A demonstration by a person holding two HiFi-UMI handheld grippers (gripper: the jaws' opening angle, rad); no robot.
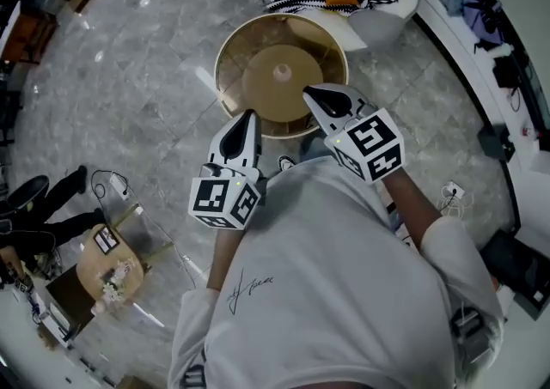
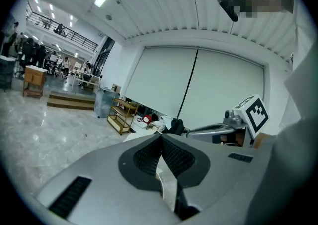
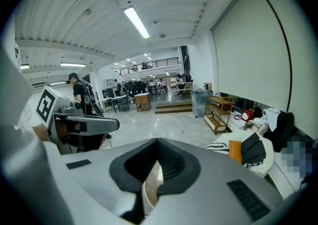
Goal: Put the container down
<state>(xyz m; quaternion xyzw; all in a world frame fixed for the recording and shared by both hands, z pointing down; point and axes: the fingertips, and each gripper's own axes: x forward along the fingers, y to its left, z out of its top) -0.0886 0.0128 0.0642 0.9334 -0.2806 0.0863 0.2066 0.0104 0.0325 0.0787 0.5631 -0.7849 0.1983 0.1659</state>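
Note:
In the head view a round tan container [image 1: 258, 52] with a gold rim and a small knob at its middle hangs over the marble floor in front of me. My left gripper [image 1: 249, 114] is at its near rim and my right gripper [image 1: 308, 91] at the rim's near right. In the left gripper view the left gripper [image 2: 161, 137] has its jaws closed, with a thin pale strip of rim [image 2: 166, 184] pinched in the gap below them. The right gripper [image 3: 158, 142] is shut the same way in the right gripper view, the tan wall [image 3: 151, 189] showing between its pads.
A white seat [image 1: 382, 18] heaped with striped, orange and black cloth stands just beyond the container. A small round wooden table [image 1: 107, 271] and black chair legs [image 1: 43, 198] are at the lower left. A white counter [image 1: 490, 52] curves along the right.

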